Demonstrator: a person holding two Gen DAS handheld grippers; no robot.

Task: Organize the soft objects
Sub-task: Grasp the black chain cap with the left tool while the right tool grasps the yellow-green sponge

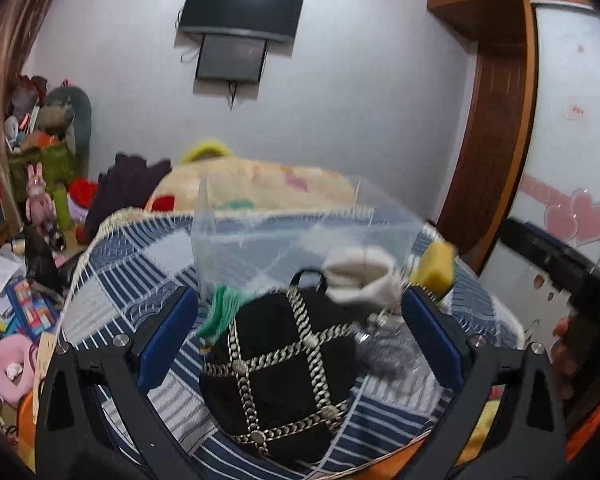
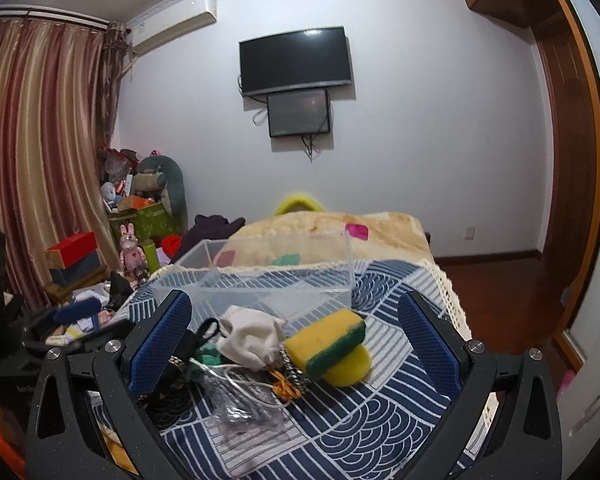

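Sponges (image 2: 327,346), pouch (image 2: 249,338) on blue patterned tablecloth (image 2: 384,408); TV (image 2: 296,61) on wall.

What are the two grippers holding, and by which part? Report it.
Nothing. The left gripper is open around the black chain-trimmed bag without touching it; the right gripper is open before the yellow-green sponge.

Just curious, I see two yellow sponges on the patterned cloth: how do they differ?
The rectangular sponge is blocky with a green scrubbing layer; the round sponge is plain yellow with curved edges. The rectangular one lies tilted on top, while the round one sits beneath it on the tablecloth. Both are yellow and touch each other, between the open right gripper fingers.
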